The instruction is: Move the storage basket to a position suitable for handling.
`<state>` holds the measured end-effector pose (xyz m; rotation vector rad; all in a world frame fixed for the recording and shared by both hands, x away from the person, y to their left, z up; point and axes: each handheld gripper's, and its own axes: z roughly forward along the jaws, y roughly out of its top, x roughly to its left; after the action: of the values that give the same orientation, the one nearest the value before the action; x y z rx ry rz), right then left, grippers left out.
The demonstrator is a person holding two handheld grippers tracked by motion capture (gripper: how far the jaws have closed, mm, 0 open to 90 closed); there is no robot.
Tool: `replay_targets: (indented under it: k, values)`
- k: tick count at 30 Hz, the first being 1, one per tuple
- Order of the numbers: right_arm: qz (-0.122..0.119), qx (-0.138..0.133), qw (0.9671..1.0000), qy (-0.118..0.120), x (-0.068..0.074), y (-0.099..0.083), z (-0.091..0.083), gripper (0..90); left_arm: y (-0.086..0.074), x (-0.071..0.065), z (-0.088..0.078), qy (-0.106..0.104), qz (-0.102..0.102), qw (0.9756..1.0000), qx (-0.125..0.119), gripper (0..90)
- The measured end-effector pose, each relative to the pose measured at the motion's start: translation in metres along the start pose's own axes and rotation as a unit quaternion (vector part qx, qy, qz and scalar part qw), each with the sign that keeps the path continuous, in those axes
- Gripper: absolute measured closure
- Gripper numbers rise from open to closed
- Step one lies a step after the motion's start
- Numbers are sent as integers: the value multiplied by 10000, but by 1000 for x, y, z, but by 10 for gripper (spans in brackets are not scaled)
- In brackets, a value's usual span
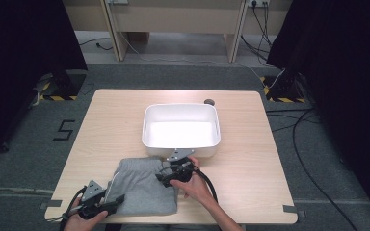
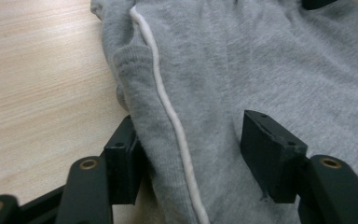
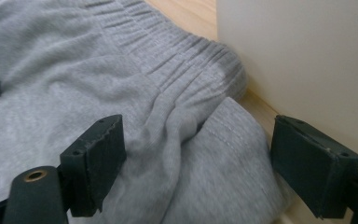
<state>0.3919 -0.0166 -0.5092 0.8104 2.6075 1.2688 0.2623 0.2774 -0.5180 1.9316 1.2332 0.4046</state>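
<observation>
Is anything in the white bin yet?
No: in the high view the white bin shows a bare white floor, and the folded grey sweatpants lie on the table in front of it.

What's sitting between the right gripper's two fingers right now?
A bunched fold of the grey sweatpants, near the ribbed waistband, lies between the open fingers in the right gripper view.

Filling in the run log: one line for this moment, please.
left gripper: open, straddling grey garment edge | right gripper: open at waistband | white bin: empty

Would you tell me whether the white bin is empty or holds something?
Empty: the high view shows the white bin's bare white floor; the grey garment lies outside it.
</observation>
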Motion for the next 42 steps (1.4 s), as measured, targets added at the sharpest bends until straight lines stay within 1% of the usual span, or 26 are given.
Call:
replay_targets:
  k: [2,3,4,5,6,7,8,10,11,13,14,15,16,19,22,24,26,29,30,31,33,35,37,41,42]
  values:
    - [43,81,9999,41,0,0,5,231,-1,-1,0,-45,-5,10000,-11,430]
    - [17,140,9999,52,0,-1,8,266,-1,-2,0,-72,0,10000,-9,435]
    - [-40,218,9997,81,1,-2,10,276,-1,-3,1,-90,33,10000,7,439]
    - [-140,184,9997,90,2,-3,11,293,0,-4,1,-84,56,9999,12,442]
    - [-216,245,9994,74,4,-3,10,349,0,-5,1,-65,108,9999,29,446]
    - [-397,245,9989,108,4,-2,10,393,1,-6,1,-59,155,9998,49,448]
    - [-410,276,9986,190,6,-3,8,420,1,-8,1,-80,171,9998,59,451]
    - [-488,264,9983,200,7,-6,4,462,1,-10,2,-143,169,9997,56,456]
    - [-455,286,9983,206,8,-7,2,471,1,-12,3,-200,187,9996,62,456]
    - [-475,274,9982,243,6,-13,-4,485,2,-17,5,-291,218,9993,80,457]
    - [-436,257,9984,254,5,-16,-8,489,3,-20,6,-328,249,9991,80,457]
    - [-404,248,9985,278,3,-19,-12,490,3,-23,8,-365,259,9990,90,457]
    - [-397,236,9986,264,2,-22,-15,490,4,-28,10,-422,322,9985,101,457]
    - [-301,249,9991,158,-1,-32,-30,489,8,-40,17,-531,434,9976,122,456]
    - [-255,245,9994,43,-5,-43,-44,478,12,-50,24,-659,518,9964,107,453]
    - [-152,233,9996,-48,-7,-51,-54,473,14,-56,28,-707,555,9959,96,451]
    - [-116,207,9997,-97,-8,-56,-60,465,16,-64,33,-761,620,9951,91,450]
    - [22,236,9995,-200,-11,-64,-72,412,19,-73,38,-842,698,9939,115,442]
    - [62,256,9993,-273,-13,-67,-76,378,20,-75,40,-868,719,9936,123,437]
    - [99,255,9991,-324,-14,-68,-78,346,21,-77,42,-879,745,9933,108,432]
    - [204,254,9987,-397,-18,-70,-81,314,22,-79,44,-883,753,9932,113,415]
    - [272,219,9986,-398,-21,-70,-81,301,23,-78,44,-833,676,9941,126,361]
    - [311,191,9986,-395,-22,-70,-80,297,23,-75,42,-823,566,9949,136,282]
    - [376,148,9984,-387,-25,-69,-79,278,20,-70,36,-806,411,9958,149,225]
    - [384,148,9984,-385,-26,-69,-80,275,20,-69,34,-809,338,9960,165,218]
